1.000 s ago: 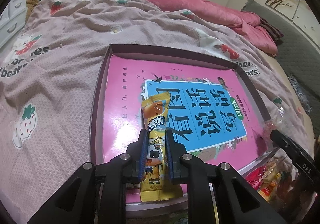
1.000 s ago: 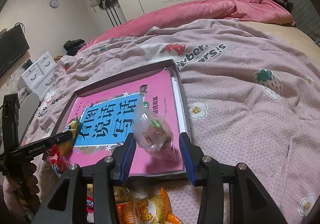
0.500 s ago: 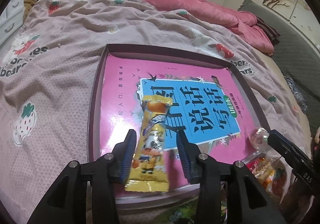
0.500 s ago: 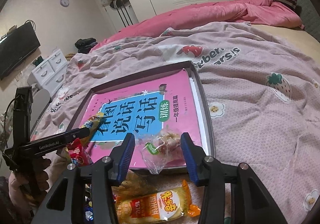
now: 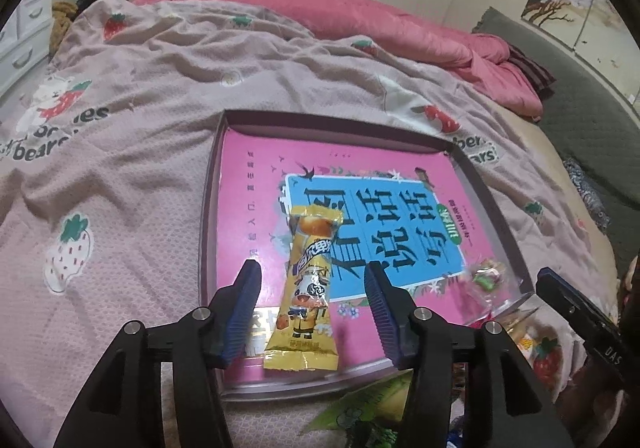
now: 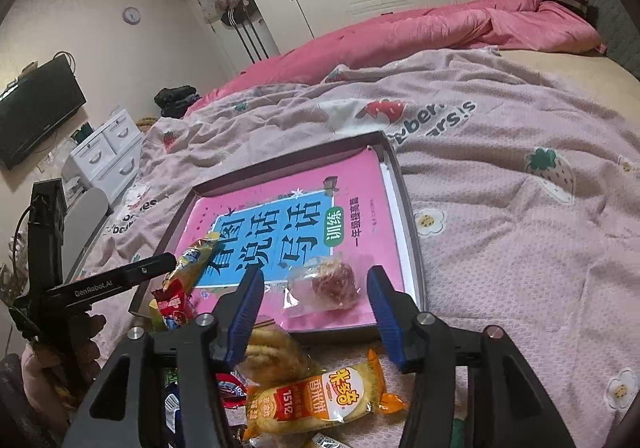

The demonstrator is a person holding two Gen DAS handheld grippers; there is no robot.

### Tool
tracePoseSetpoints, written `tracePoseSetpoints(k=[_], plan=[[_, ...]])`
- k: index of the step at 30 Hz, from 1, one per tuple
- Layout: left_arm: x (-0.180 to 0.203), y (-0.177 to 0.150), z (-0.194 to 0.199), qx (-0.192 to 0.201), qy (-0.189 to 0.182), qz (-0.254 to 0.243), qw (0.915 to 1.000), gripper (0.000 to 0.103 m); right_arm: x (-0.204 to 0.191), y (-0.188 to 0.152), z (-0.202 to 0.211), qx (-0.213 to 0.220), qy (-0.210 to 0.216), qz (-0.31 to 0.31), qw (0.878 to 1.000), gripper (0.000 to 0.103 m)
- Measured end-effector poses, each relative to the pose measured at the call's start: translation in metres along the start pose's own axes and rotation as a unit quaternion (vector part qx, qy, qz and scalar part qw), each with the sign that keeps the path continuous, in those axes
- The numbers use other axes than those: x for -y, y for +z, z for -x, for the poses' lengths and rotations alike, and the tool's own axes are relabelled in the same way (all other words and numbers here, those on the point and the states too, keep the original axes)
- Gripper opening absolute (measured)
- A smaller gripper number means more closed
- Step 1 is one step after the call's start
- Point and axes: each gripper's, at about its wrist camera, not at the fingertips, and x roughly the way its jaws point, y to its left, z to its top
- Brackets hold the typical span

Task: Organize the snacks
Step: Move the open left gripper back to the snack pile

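A dark shallow tray (image 5: 208, 232) (image 6: 412, 248) lies on the bed with a pink and blue book (image 5: 256, 184) (image 6: 280, 232) inside. A long yellow snack packet (image 5: 308, 288) (image 6: 196, 256) rests on the book near the tray's front left. My left gripper (image 5: 312, 284) hangs over it with jaws opening, its pads clear of the packet. A clear-wrapped brown pastry (image 6: 332, 284) (image 5: 486, 274) lies at the tray's front right. My right gripper (image 6: 316, 288) is above it, jaws opening, pads apart from the wrapper.
Several loose snack packets lie on the bedspread in front of the tray, among them an orange rice-cake pack (image 6: 316, 400), a red packet (image 6: 172, 304) and a green one (image 5: 372, 404). A pink duvet (image 6: 420, 32) is heaped at the back. White drawers (image 6: 104, 156) stand left.
Both grippers let go and widened: the left released the yellow packet, the right released the clear-wrapped pastry, which dropped onto the book. Both drew back and rose slightly.
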Motion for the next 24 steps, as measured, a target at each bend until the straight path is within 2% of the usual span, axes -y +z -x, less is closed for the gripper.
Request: tracePoseSetpoints(k=[5, 17, 24], plan=[[-0.001, 0.002, 0.012, 0.010, -0.003, 0.000, 0.9999, 0.060, -0.002, 0.000, 0.007, 0.005, -0.005, 0.003, 1.000, 0.060], [-0.004, 0.001, 0.038, 0.028, -0.006, -0.003, 0.9996, 0.067, -0.014, -0.001, 0.018, 0.010, -0.005, 0.021, 1.000, 0.062], [-0.002, -0.005, 0.051, 0.028, -0.010, -0.010, 0.9995, 0.068, -0.022, -0.004, 0.023, 0.009, -0.002, 0.032, 0.999, 0.063]])
